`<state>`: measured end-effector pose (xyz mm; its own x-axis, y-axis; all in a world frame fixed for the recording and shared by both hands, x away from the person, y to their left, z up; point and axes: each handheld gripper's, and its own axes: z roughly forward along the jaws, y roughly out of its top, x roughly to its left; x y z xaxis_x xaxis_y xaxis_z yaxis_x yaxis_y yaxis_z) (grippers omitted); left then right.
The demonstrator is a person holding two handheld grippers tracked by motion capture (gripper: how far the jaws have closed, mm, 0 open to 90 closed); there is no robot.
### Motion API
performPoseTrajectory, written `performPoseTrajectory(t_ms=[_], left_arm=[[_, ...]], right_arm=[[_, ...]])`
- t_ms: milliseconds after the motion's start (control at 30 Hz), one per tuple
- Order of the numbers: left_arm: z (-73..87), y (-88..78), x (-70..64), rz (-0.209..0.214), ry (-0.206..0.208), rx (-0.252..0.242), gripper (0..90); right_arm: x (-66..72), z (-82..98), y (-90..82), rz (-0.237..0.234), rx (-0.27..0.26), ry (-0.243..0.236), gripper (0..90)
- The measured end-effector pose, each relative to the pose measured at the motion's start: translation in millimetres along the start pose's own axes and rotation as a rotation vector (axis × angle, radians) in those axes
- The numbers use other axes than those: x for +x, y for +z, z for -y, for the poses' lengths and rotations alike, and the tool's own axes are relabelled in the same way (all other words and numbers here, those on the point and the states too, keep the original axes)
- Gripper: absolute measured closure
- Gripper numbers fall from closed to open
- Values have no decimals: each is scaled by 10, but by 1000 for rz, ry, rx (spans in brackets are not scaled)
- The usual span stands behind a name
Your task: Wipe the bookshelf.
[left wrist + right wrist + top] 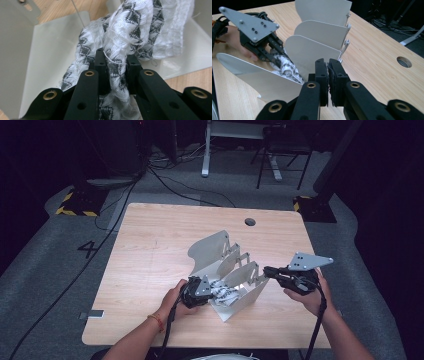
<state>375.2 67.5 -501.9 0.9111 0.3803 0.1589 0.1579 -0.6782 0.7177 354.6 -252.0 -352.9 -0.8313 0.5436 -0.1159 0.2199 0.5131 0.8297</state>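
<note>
Left tool (116, 58) grips patterned cloth (130, 27) between grey rack plates (312, 53); right tool (328, 65) clenched beside.

Cloth (223, 294) inside rack (215, 251), on table (150, 250)

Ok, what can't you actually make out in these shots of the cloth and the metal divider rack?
- Cloth: its lower end is hidden behind the left gripper jaws in the left gripper view.
- Cloth in the high view: too small to read its pattern.
- Divider rack: what the right gripper pinches is hidden between its closed jaws.
- Rack base: hidden by its plates in the right gripper view.
</note>
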Motion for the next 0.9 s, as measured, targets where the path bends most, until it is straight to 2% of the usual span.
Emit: performPoseTrajectory(t_ms=[100, 133, 200, 333, 367, 500, 600, 667, 733, 833, 900], left_arm=[[28, -22, 46, -11, -11, 10, 778], [33, -27, 73, -20, 4, 9, 778], [63, -49, 122, -29, 0, 13, 778], [113, -86, 229, -26, -25, 19, 778], [128, -91, 258, -15, -40, 15, 778], [130, -98, 288, -6, -46, 21, 778], [155, -133, 292, 7, -76, 23, 776], [172, -181, 276, 5, -87, 34, 775], [196, -262, 236, 5, -102, 32, 773], [236, -415, 130, 2, -119, 18, 771], [274, -538, 42, 5, -141, -9, 770]], right_arm=[[66, -27, -4, -4, 15, -8, 856], [88, -36, -5, -9, 19, -8, 854], [141, -53, -3, -18, 24, -13, 851], [221, -81, 6, -33, 28, -21, 847], [243, -91, 10, -36, 30, -24, 846], [295, -127, 28, -63, 34, -49, 828], [271, -129, 22, -74, 23, -50, 754], [244, -123, -7, -95, -2, -53, 724], [226, -120, -59, -106, -25, -76, 684], [214, -121, -125, -148, -51, -103, 662], [220, -119, -155, -170, -67, -122, 646]])
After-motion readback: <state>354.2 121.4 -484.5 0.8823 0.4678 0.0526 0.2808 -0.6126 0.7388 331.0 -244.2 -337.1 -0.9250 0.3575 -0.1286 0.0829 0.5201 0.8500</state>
